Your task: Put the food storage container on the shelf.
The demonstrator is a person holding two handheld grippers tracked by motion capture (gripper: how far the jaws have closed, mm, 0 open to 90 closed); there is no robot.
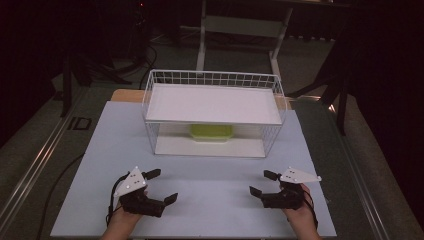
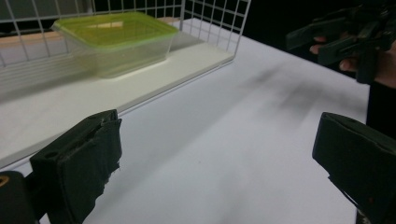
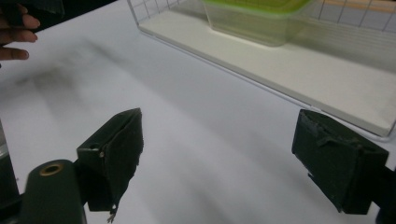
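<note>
A clear plastic box with a green lid point(image 1: 211, 132) point(image 2: 114, 39) point(image 3: 256, 16) sits on the lower shelf of a white wire rack point(image 1: 212, 79) at the back of the white table point(image 1: 200, 195). My left gripper point(image 1: 161, 186) point(image 2: 215, 158) rests near the front left of the table, open and holding nothing. My right gripper point(image 1: 262, 183) point(image 3: 217, 156) rests near the front right, also open and holding nothing. Both point toward the table's middle, well in front of the rack. In the left gripper view the right gripper point(image 2: 345, 37) appears at the upper right, held by a hand.
The rack carries a flat white top shelf point(image 1: 212, 104) over the box, and its front side is open. Bare white tabletop lies between the grippers and the rack. Dark floor, cables and a metal frame point(image 1: 240, 30) surround the table.
</note>
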